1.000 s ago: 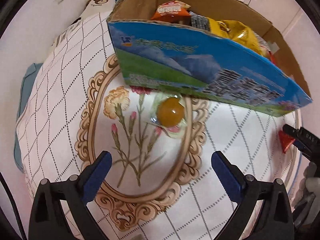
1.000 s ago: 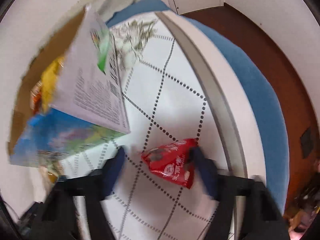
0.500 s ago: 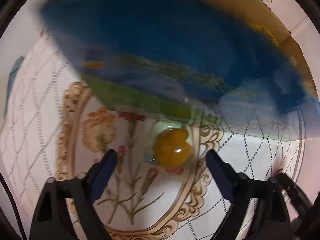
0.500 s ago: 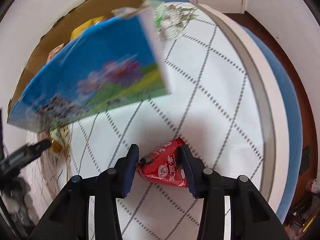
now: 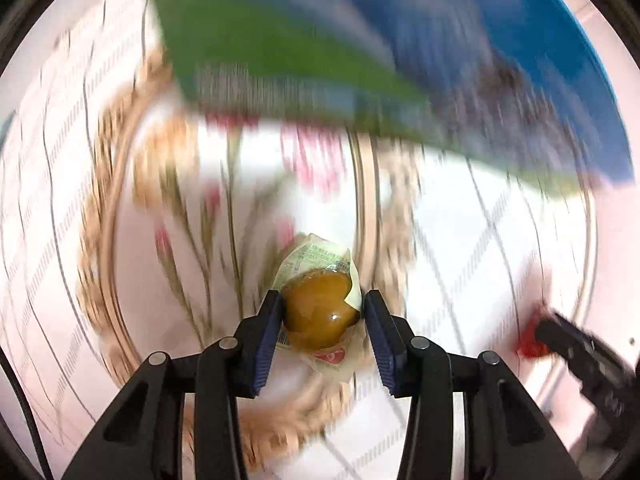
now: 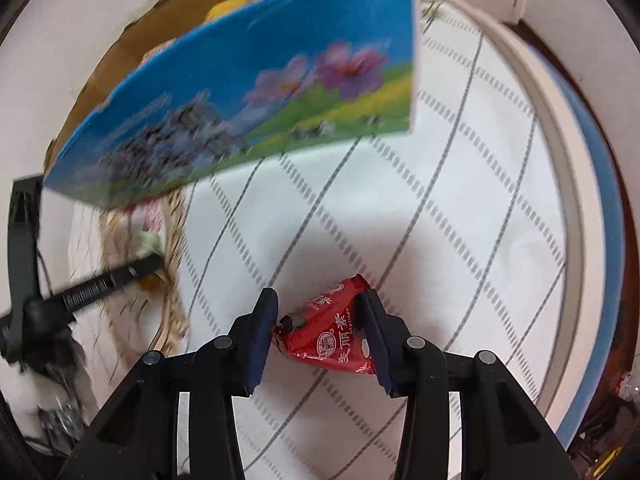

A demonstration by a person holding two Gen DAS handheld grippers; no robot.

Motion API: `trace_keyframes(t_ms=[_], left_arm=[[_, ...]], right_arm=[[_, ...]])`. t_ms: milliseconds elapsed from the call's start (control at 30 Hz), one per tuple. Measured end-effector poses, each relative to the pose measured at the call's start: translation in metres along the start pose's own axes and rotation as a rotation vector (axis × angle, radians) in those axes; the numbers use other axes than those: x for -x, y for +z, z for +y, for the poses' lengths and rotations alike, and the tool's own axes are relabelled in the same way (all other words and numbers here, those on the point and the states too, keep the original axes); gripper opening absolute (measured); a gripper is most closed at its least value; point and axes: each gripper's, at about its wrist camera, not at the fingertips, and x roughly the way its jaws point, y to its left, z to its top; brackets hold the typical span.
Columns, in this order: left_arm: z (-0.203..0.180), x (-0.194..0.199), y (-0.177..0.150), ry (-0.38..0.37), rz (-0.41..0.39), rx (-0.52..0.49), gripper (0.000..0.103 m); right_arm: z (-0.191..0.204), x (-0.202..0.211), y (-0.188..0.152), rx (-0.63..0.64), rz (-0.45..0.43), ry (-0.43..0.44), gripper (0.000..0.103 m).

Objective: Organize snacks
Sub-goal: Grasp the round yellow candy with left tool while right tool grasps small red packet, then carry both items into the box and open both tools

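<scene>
A clear cup of amber jelly (image 5: pixel 316 312) with a printed lid sits between the blue pads of my left gripper (image 5: pixel 322 300). The jaws are closing and both pads press its sides, just above the flower-patterned cloth. My right gripper (image 6: pixel 318 308) is shut on a red triangular snack packet (image 6: pixel 332 340) close over the cloth. The same red packet (image 5: pixel 530 344) shows at the right edge of the left wrist view. Behind both stands the blue and green cardboard box (image 6: pixel 248 112), open at the top, with a yellow packet (image 6: pixel 236 4) inside.
A white cloth with a dotted diamond grid (image 6: pixel 460 200) covers the round table, whose pale rim (image 6: pixel 560 160) curves down the right side. Beyond it runs a blue band (image 6: pixel 600 184). The box's long wall (image 5: pixel 320 40) stands right behind the jelly cup.
My left gripper came down over the jelly cup and closed from wide open onto it. My right gripper closed on the red packet and carried it sideways along the front of the box.
</scene>
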Motion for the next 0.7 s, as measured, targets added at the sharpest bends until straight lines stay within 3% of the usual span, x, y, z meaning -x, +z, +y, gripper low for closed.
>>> trace_keyframes(t_ms=[133,267,500,700], left_arm=[[0.003,-0.005,-0.028,-0.023,0.048,-0.011,0.04],[0.01,-0.015,-0.029,-0.04,0.057,0.03,0.041],[0.016,-0.028,-0.033,0.014,0.052,-0.026,0.044],[-0.005,-0.029,-0.033,0.042,0.041,-0.045,0.044]], right_arm=[[0.011,-0.008,-0.02,0.024,0.037,0.01,0.046],[0.012,-0.012,-0.026,0.034,0.053,0.003,0.046],[0.015,-0.029,-0.021,0.031,0.071,-0.015,0.046],[0.017,-0.035,-0.022,0.019,0.069,-0.023,0.046]])
